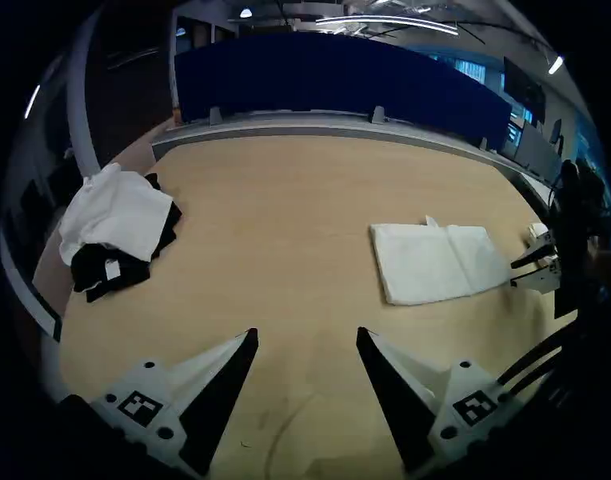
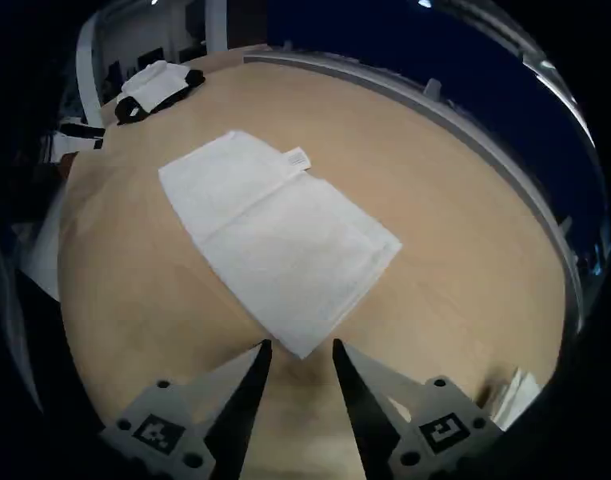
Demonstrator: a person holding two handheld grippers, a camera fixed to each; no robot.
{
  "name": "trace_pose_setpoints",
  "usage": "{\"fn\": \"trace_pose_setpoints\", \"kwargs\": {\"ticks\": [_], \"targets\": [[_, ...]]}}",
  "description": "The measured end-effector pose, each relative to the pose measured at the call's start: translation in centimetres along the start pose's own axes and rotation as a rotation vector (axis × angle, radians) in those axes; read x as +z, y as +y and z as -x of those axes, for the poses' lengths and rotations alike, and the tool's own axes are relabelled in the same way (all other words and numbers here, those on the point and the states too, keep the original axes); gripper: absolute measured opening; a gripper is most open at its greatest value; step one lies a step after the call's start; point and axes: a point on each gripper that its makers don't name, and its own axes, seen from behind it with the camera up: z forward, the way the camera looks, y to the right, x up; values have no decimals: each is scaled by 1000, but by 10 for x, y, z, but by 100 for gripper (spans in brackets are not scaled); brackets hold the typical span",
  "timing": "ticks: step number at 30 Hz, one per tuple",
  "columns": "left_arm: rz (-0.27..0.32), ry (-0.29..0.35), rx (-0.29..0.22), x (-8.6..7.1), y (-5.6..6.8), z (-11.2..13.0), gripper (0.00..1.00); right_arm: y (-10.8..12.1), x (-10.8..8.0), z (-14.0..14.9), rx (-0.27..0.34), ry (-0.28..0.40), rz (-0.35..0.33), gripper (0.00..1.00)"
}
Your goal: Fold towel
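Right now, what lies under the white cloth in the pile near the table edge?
A black garment sticks out beneath the white cloth; whatever else lies underneath is covered.

**2 handheld grippers, white and black**

The left gripper has 2 tapering, pointed fingers, white on the outside and black on the inner faces. Each white base carries 1 square black-and-white marker with small dark round holes beside it. The right gripper looks the same.
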Motion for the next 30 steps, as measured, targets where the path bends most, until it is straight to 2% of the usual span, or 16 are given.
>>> {"fn": "trace_pose_setpoints", "kwargs": {"ticks": [6, 14, 23, 30], "targets": [[-11, -2, -13, -6, -6, 5, 91, 2, 3, 2, 7, -13, -5, 30], [-18, -3, -18, -8, -9, 7, 91, -1, 5, 3, -11, -20, -17, 11], [-15, 0, -9, -10, -8, 4, 91, 0, -1, -6, -28, -8, -2, 7], [-23, 13, -14, -11, -13, 1, 91, 4, -22, -34, -67, 24, 14, 7]]}}
